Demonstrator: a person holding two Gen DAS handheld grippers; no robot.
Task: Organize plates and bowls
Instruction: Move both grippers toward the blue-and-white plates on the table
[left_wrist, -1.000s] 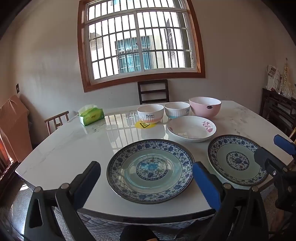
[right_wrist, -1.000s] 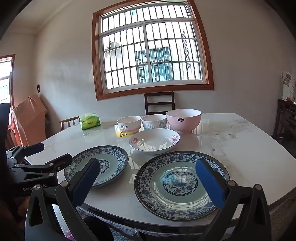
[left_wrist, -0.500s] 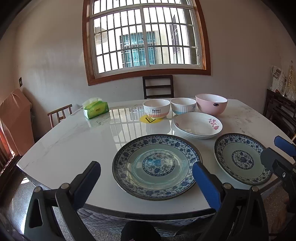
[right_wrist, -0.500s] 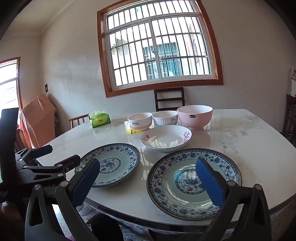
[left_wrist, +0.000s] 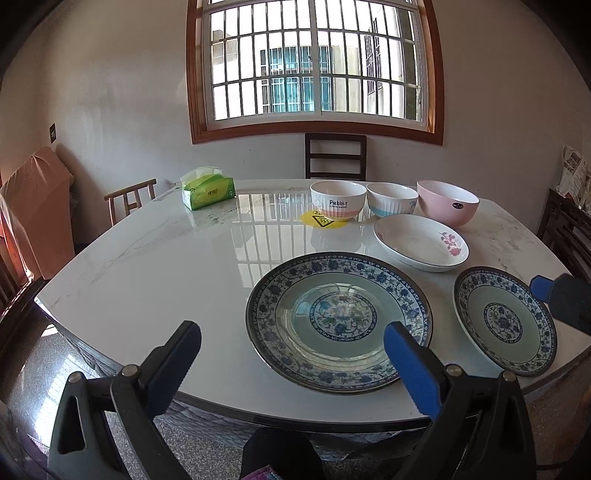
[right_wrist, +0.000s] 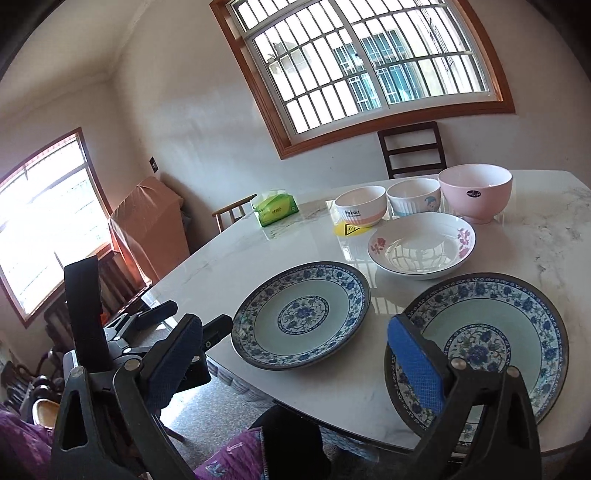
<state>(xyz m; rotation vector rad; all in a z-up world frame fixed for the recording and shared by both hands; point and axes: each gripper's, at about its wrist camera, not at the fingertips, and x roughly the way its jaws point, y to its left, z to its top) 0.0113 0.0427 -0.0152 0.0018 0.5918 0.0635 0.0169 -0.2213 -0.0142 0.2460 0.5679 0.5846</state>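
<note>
On the table (left_wrist: 155, 266), three bowls (left_wrist: 391, 201) sit empty

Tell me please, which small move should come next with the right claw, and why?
Probably lower the open right claw onto the near rim of the smaller blue plate: it lies just ahead of that claw, and the larger blue plate beside it could receive it.

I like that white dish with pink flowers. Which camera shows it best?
The right wrist view: the white dish sits closer and larger, showing flowers on both sides of its rim. The left wrist view shows it whole but smaller and flatter, with only one flower cluster clear.
</note>
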